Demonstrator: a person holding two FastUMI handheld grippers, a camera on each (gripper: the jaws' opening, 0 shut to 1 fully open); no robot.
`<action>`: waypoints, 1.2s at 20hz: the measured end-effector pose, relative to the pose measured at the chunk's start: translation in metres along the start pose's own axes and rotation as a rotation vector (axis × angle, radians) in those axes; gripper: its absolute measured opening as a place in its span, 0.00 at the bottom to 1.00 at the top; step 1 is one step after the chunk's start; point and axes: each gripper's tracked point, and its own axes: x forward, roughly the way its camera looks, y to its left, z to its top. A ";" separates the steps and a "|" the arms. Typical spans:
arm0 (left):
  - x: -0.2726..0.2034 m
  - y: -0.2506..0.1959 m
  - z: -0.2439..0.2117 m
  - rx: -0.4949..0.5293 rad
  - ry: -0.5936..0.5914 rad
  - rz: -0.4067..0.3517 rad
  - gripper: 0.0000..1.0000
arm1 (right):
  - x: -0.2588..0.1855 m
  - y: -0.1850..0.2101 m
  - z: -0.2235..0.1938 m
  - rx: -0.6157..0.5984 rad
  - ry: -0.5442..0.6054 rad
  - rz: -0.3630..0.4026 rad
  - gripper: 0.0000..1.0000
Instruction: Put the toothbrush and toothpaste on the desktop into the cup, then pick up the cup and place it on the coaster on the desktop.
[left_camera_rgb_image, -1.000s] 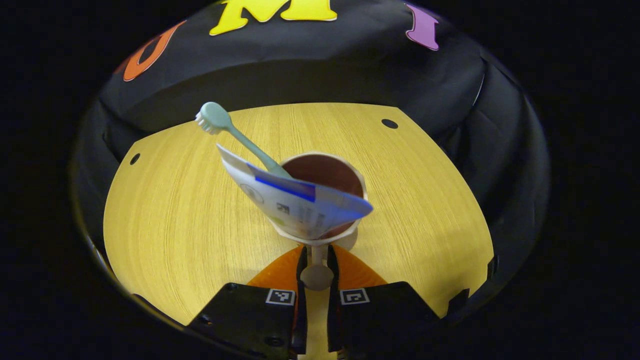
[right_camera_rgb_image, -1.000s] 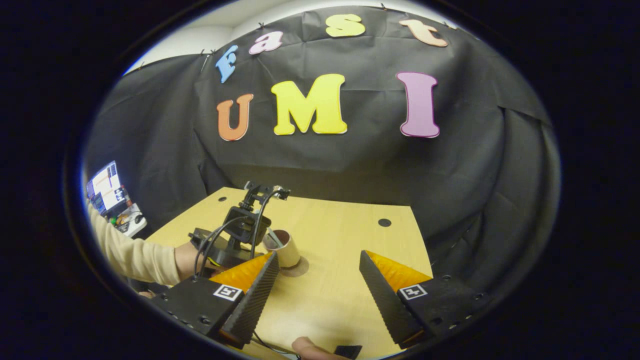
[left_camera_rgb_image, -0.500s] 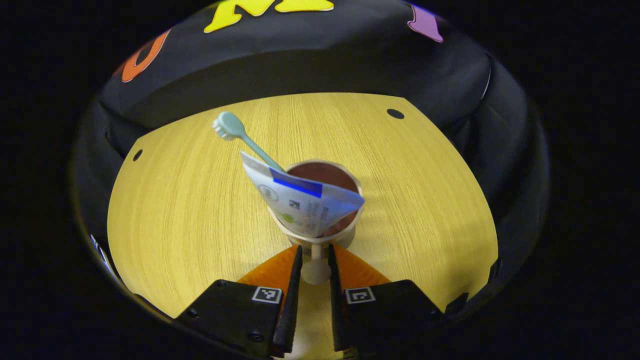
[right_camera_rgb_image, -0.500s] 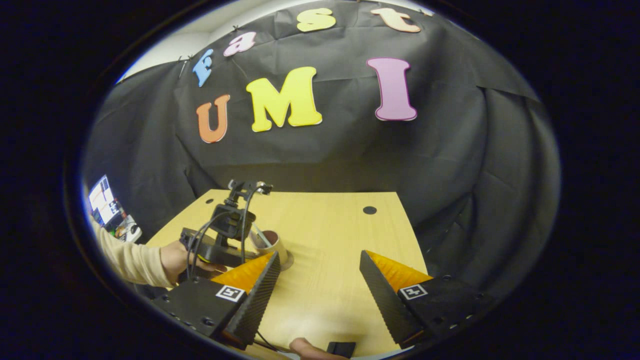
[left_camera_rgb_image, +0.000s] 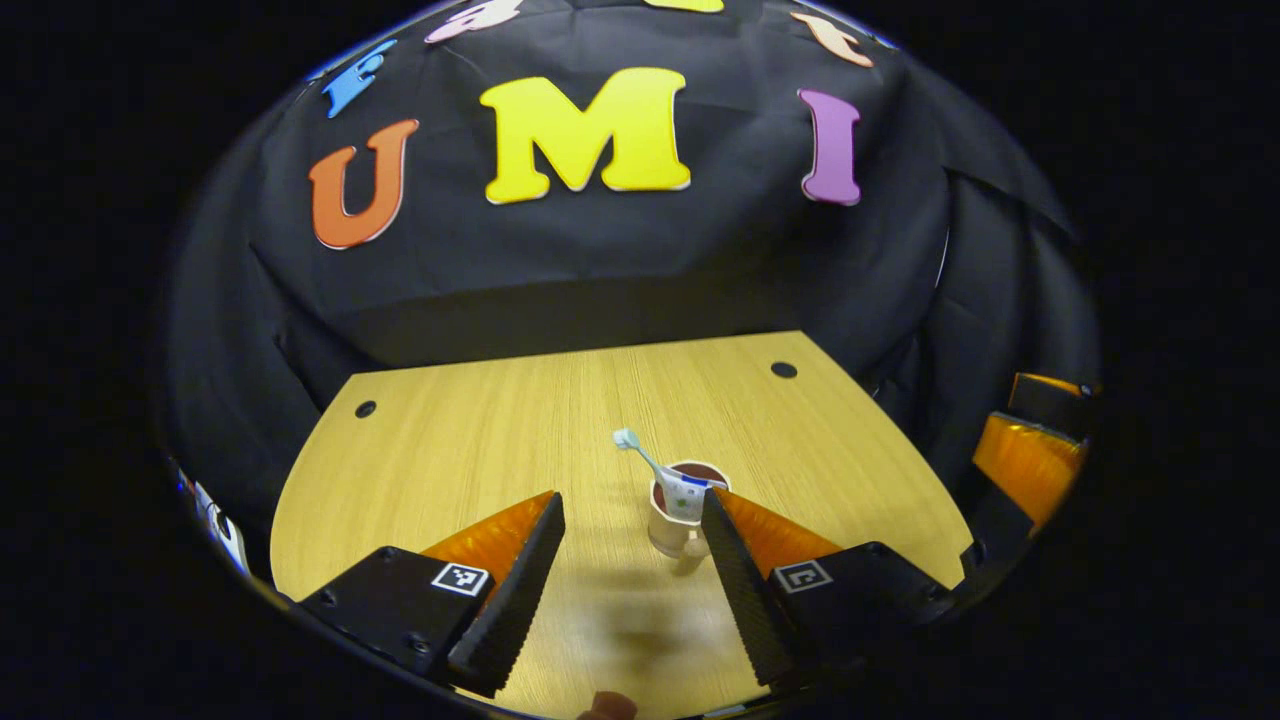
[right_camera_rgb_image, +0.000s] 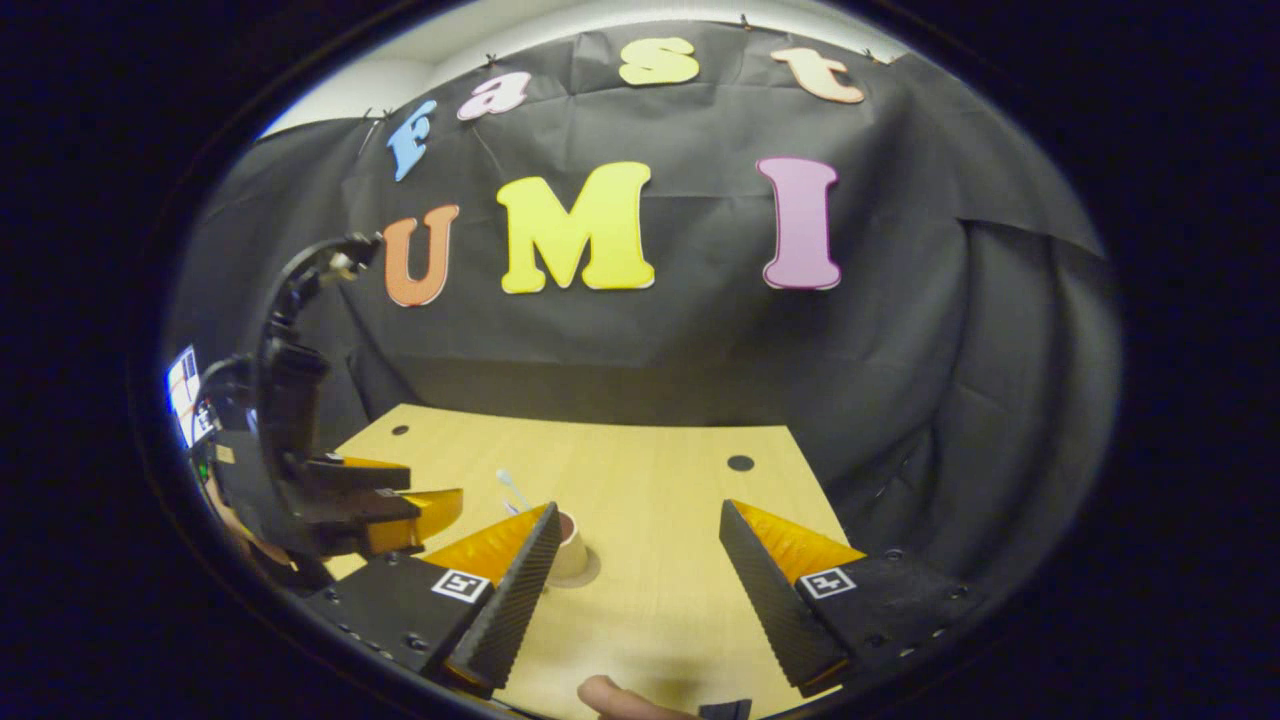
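Wooden desktop (left_camera_rgb_image: 450, 470) carries the cup (left_camera_rgb_image: 678, 515) with toothbrush (left_camera_rgb_image: 640, 453) and toothpaste (left_camera_rgb_image: 690, 492) inside. It stands ahead of the left gripper (left_camera_rgb_image: 632, 535), whose fingers are spread apart, touching nothing. Right gripper (right_camera_rgb_image: 637, 560) is likewise spread and empty.

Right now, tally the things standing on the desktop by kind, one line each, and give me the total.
Cup: 1
Toothbrush, standing in the cup: 1
Toothpaste, standing in the cup: 1
Coaster, under the cup: 1
Total: 4
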 end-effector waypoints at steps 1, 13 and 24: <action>-0.008 0.009 0.018 -0.010 -0.036 0.007 0.88 | 0.001 0.015 0.002 0.004 -0.006 0.011 0.96; -0.114 0.118 0.026 -0.170 -0.232 0.074 0.89 | 0.000 0.163 -0.006 -0.114 -0.031 0.088 0.96; -0.119 0.132 0.005 -0.113 -0.217 -0.019 0.91 | -0.021 0.213 -0.024 -0.196 -0.003 0.051 0.95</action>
